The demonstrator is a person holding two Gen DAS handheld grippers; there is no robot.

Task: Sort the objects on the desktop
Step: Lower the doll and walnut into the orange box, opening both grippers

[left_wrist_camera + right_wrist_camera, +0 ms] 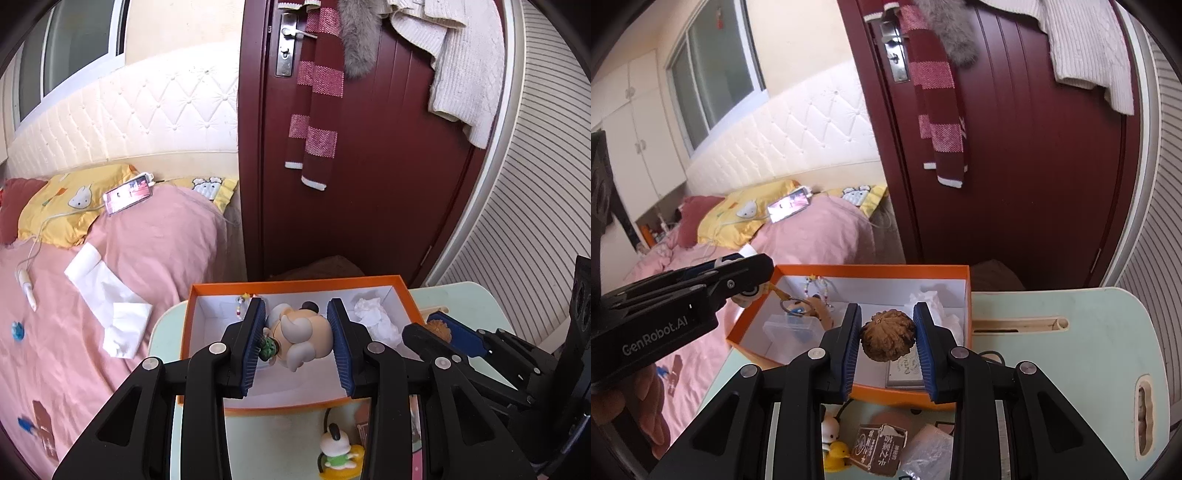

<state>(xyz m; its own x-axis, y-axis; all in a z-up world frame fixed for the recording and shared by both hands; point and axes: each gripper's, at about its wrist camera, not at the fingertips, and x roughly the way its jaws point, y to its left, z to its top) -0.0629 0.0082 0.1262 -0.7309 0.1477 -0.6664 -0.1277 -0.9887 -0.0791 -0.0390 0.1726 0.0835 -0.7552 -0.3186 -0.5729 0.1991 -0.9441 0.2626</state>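
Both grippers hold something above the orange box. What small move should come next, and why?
Probably lower the right gripper a little and release the walnut into the orange box. Its fingers clamp the walnut over the box's open inside, and the left gripper holds its figurine apart from it.

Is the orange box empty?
No, the orange box already holds a clear plastic case, crumpled tissue and a beaded charm.

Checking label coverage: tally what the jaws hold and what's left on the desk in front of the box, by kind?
Figurines: 2 (held figurine, dog-and-duck figurine)
Walnuts: 1 (walnut)
Brown cartons: 1 (carton)
Plastic wraps: 1 (clear plastic wrap)
Total: 5
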